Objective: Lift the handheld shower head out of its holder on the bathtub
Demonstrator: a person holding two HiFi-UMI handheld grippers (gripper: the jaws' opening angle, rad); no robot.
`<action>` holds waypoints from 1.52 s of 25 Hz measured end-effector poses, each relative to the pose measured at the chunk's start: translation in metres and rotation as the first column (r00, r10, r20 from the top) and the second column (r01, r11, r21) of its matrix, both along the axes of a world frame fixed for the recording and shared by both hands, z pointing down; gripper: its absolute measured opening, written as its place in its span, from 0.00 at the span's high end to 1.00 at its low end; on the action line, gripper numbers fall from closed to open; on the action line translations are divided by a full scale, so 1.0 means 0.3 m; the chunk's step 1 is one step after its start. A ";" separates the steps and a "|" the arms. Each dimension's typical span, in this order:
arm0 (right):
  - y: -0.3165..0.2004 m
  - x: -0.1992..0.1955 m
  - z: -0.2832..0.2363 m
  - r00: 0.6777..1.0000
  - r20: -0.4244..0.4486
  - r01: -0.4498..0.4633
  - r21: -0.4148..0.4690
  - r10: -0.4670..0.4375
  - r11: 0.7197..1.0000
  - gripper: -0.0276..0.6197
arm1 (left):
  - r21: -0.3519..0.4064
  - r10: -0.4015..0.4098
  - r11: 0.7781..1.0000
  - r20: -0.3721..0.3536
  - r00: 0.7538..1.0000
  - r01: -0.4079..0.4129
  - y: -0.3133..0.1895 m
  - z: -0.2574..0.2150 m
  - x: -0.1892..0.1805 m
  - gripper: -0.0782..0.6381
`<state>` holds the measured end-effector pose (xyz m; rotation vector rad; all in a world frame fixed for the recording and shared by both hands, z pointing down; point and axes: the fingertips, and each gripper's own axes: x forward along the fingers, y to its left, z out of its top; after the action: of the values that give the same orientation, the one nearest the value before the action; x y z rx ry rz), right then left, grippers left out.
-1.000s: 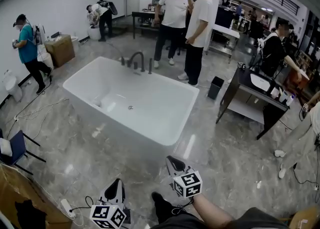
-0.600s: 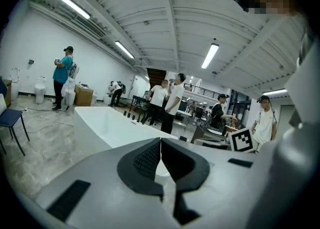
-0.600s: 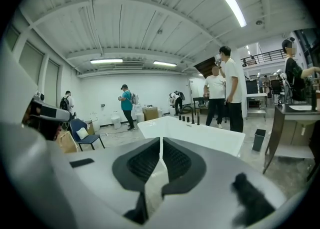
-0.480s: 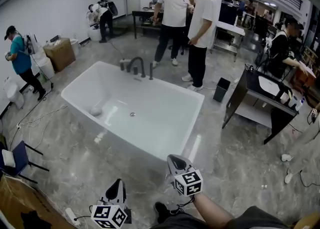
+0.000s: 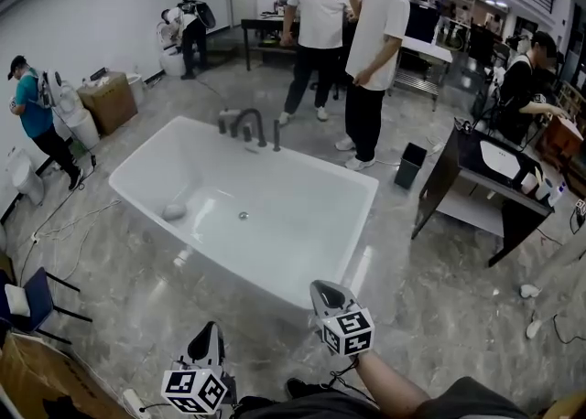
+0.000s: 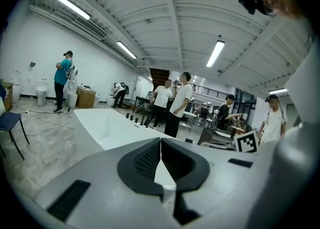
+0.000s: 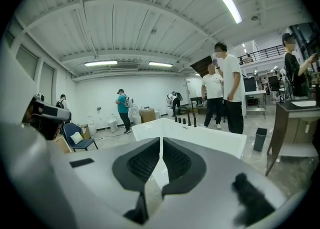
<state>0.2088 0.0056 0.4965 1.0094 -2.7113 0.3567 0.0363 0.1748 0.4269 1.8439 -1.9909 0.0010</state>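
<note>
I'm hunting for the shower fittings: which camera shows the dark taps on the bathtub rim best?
The head view: it looks down on the dark taps at the far rim of the bathtub, unobstructed. The right gripper view shows them small, sideways; the left gripper view shows them smaller still.

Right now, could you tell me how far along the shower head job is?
Nothing looks done yet: the dark fittings stand on the far rim of the bathtub, with no gripper near them. Which one is the shower head is too small to tell. In hand: nothing. The left gripper and right gripper are both shut and empty, short of the tub's near end. Left: reach the fittings, grip the shower head, lift it out.
</note>
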 end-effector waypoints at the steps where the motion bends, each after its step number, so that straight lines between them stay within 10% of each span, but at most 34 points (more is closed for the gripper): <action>1: -0.013 0.003 0.002 1.000 -0.005 -0.006 -0.001 0.006 1.000 0.91 | 0.004 0.005 1.000 -0.003 1.000 -0.005 -0.015 -0.002 -0.002 0.87; 14: -0.151 -0.111 0.012 0.992 -0.082 -0.089 0.040 0.092 0.995 0.91 | 0.029 0.106 0.994 -0.035 0.994 -0.105 -0.258 0.044 -0.193 0.87; 38: -0.335 -0.729 -0.029 0.958 -0.087 -0.272 0.034 0.274 0.962 0.91 | 0.057 0.310 0.950 -0.066 0.948 -0.306 -0.568 0.056 -0.884 0.87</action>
<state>-0.0099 -0.0950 0.4877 1.3759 -2.5030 0.3194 -0.2289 0.0044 0.4438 2.1342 -1.6472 -0.0213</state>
